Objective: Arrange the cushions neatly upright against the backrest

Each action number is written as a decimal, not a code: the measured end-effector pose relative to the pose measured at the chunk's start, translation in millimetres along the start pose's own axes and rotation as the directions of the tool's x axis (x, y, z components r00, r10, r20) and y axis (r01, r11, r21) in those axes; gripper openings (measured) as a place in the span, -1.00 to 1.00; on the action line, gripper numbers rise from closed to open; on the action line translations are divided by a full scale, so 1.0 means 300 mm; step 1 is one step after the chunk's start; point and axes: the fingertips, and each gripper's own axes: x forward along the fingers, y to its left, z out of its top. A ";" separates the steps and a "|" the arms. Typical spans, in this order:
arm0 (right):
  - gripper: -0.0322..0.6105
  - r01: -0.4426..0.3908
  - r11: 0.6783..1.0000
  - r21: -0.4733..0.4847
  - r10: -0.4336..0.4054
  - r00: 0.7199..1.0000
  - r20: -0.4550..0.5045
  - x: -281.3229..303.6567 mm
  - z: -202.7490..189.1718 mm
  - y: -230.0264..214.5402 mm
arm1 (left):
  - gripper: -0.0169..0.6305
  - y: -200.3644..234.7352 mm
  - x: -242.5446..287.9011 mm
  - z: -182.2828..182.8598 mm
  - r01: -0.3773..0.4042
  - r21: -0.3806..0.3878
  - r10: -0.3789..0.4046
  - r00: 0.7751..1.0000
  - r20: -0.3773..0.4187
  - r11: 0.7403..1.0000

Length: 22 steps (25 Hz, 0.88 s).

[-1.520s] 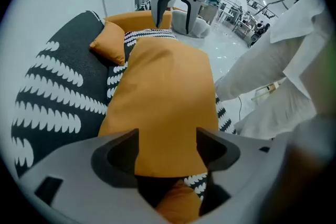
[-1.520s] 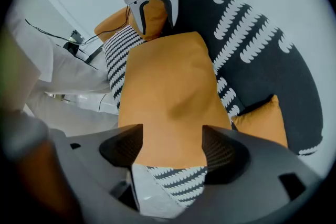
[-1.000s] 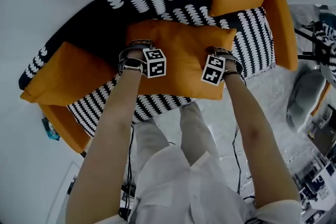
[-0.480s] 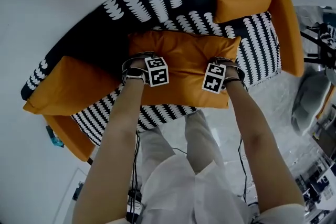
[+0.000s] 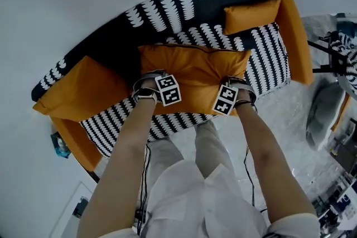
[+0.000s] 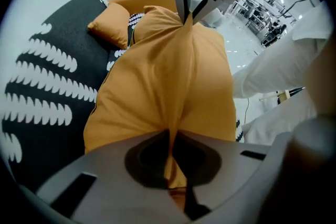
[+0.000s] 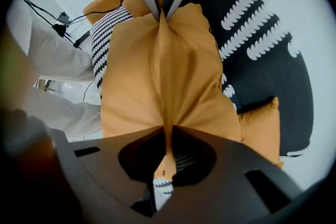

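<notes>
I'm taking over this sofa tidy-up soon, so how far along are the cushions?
Looks done: the small cushion leans on the backrest at the sofa's right end. In hand: the left gripper and right gripper have just closed, each pinching the middle cushion by its fabric; it is not yet set upright. Left: stand it against the backrest, then probably straighten the big cushion slumped at the left end.

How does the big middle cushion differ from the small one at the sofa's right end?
Size: the middle cushion is much larger than the small cushion. State: the middle cushion's fabric is pinched by the left gripper and right gripper, whose jaws have just closed on it; the small cushion is untouched. Place: the middle cushion is mid-sofa; the small cushion sits by the armrest. Both are plain orange.
</notes>
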 end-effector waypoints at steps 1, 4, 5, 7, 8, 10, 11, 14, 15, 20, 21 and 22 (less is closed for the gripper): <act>-0.85 0.029 1.000 -0.010 -0.029 1.000 0.004 -0.033 -0.002 -0.005 | -0.88 -0.016 -0.032 0.002 -0.015 -0.007 0.015 1.000 0.008 1.000; -0.85 0.130 0.991 -0.034 -0.129 0.991 0.017 -0.152 -0.009 -0.046 | -0.88 -0.052 -0.146 0.014 -0.084 -0.037 0.086 0.996 0.031 0.996; -0.85 0.170 0.984 -0.045 -0.169 0.985 0.025 -0.196 -0.008 -0.072 | -0.88 -0.053 -0.191 0.020 -0.123 -0.051 0.125 0.991 0.041 0.991; -0.85 0.250 0.965 -0.076 -0.247 0.968 0.046 -0.287 0.000 -0.130 | -0.88 -0.043 -0.289 0.029 -0.205 -0.089 0.211 0.976 0.057 0.975; -0.85 0.281 0.955 -0.094 -0.277 0.959 0.058 -0.331 0.006 -0.154 | -0.88 -0.041 -0.338 0.031 -0.238 -0.109 0.246 0.967 0.060 0.965; -0.85 0.328 0.936 -0.131 -0.320 0.944 0.081 -0.408 0.021 -0.202 | -0.88 -0.034 -0.425 0.030 -0.286 -0.144 0.296 0.953 0.061 0.948; -0.85 0.352 0.924 -0.150 -0.341 0.935 0.094 -0.440 0.036 -0.237 | -0.88 -0.016 -0.464 0.027 -0.308 -0.157 0.321 0.945 0.059 0.938; -0.85 0.424 0.886 -0.190 -0.403 0.905 0.137 -0.511 0.099 -0.341 | -0.88 0.045 -0.551 0.005 -0.371 -0.201 0.387 0.921 0.046 0.907; -0.84 0.445 0.872 -0.203 -0.421 0.895 0.149 -0.522 0.123 -0.366 | -0.88 0.061 -0.563 -0.010 -0.385 -0.219 0.403 0.915 0.040 0.896; -0.84 0.537 0.803 -0.257 -0.494 0.842 0.217 -0.515 0.271 -0.466 | -0.88 0.156 -0.565 -0.123 -0.474 -0.282 0.488 0.873 -0.023 0.834; -0.84 0.558 0.789 -0.256 -0.511 0.828 0.231 -0.508 0.296 -0.482 | -0.88 0.173 -0.566 -0.143 -0.501 -0.290 0.513 0.857 -0.036 0.816; -0.84 0.580 0.775 -0.251 -0.529 0.812 0.245 -0.501 0.320 -0.498 | -0.88 0.191 -0.568 -0.162 -0.530 -0.296 0.542 0.839 -0.047 0.795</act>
